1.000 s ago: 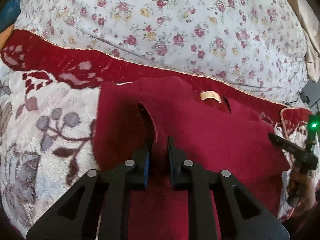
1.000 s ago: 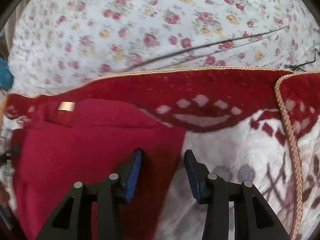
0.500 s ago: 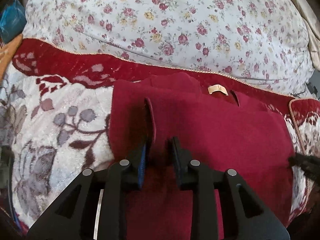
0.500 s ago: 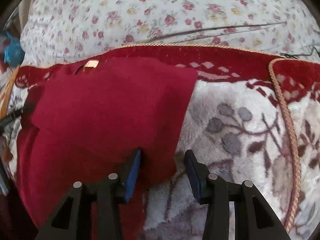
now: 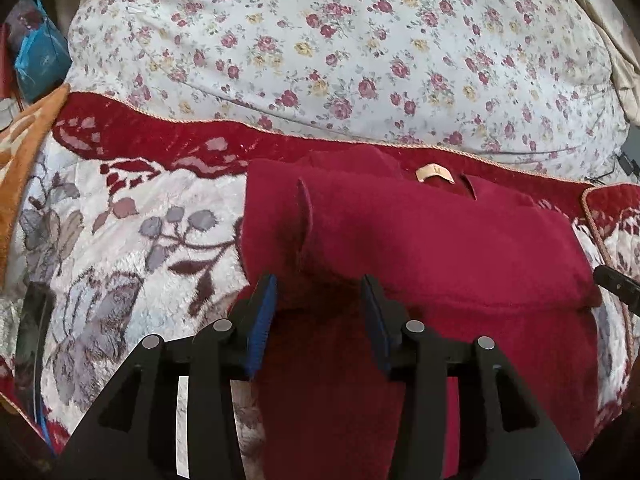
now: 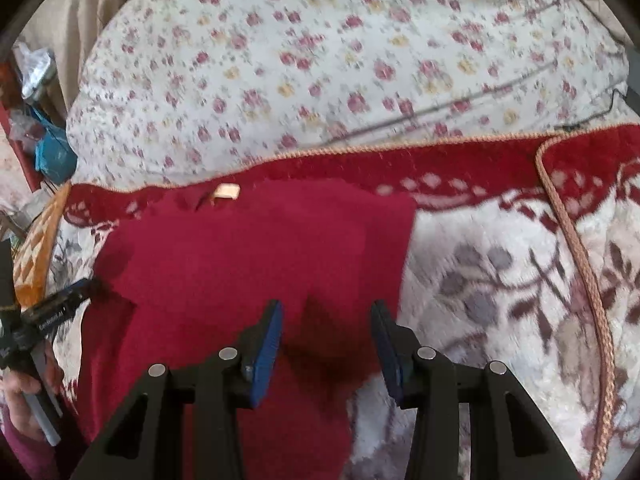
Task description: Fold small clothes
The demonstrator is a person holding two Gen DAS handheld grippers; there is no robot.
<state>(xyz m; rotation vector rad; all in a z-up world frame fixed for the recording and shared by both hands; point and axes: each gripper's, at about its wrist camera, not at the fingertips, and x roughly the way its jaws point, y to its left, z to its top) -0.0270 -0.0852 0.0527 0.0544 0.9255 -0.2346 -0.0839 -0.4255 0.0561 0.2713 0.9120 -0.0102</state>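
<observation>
I am working over a bed: a plush blanket (image 5: 120, 248) in white with grey leaf patterns and a deep red border covers the near part, and a floral quilt (image 5: 340, 48) with small pink roses lies beyond it, across the far side. At the far left edge I note a blue bag (image 5: 40, 60) and an orange patterned cloth (image 5: 24, 140).

The red garment (image 5: 420, 248) lies on the blanket, roughly centred in the left wrist view. Its upper layer is folded down toward me, forming a thick rounded fold edge across the near side, with a further layer of the same fabric running under it toward the camera. A tan label (image 5: 434, 173) shows at the far edge of the garment, near the neckline. A raised crease stands up on the left part of the folded layer.

The left gripper (image 5: 318, 312) has its jaws apart — the blue pads straddle the near fold edge without closing on it. The right gripper (image 6: 326, 336) is likewise spread wide, set over the garment's near right portion, right pad close to the cloth's right edge where it meets the blanket. In the right wrist view the left gripper appears at the far left, held by a hand (image 6: 24, 396).
</observation>
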